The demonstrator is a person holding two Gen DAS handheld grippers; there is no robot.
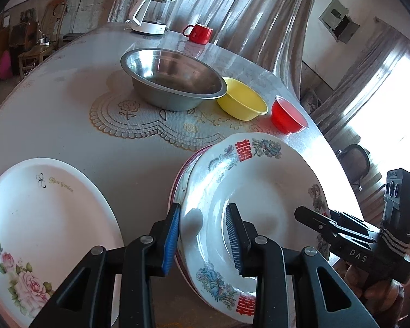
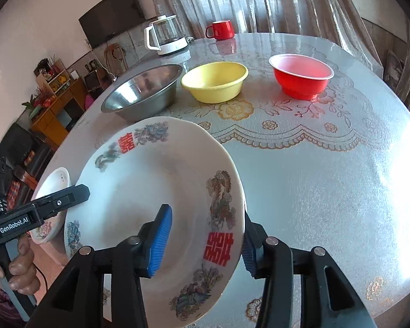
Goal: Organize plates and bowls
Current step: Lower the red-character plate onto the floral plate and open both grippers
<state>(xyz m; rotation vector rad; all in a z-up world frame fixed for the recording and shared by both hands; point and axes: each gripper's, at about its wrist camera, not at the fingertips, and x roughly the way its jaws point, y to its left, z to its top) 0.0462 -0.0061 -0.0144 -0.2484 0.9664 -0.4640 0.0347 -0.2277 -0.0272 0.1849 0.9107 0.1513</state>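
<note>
A white deep plate (image 1: 259, 191) (image 2: 150, 180) with red double-happiness marks and dragon prints is tilted up over the table. My left gripper (image 1: 202, 242) is shut on its near-left rim, one pad outside and one inside. A red-rimmed plate (image 1: 175, 188) shows just behind that rim; whether it is gripped too I cannot tell. My right gripper (image 2: 203, 247) straddles the plate's right rim with its jaws standing apart, the inner pad (image 2: 160, 243) off the surface. A white rose plate (image 1: 41, 218) (image 2: 52, 186) lies flat to the left.
A steel bowl (image 1: 175, 79) (image 2: 142, 87), a yellow bowl (image 1: 242, 98) (image 2: 214, 82) and a red bowl (image 1: 287, 114) (image 2: 300, 75) stand in a row across the round table (image 2: 328, 191). A glass kettle (image 2: 166, 35) and a red mug (image 2: 221, 30) sit at the far edge.
</note>
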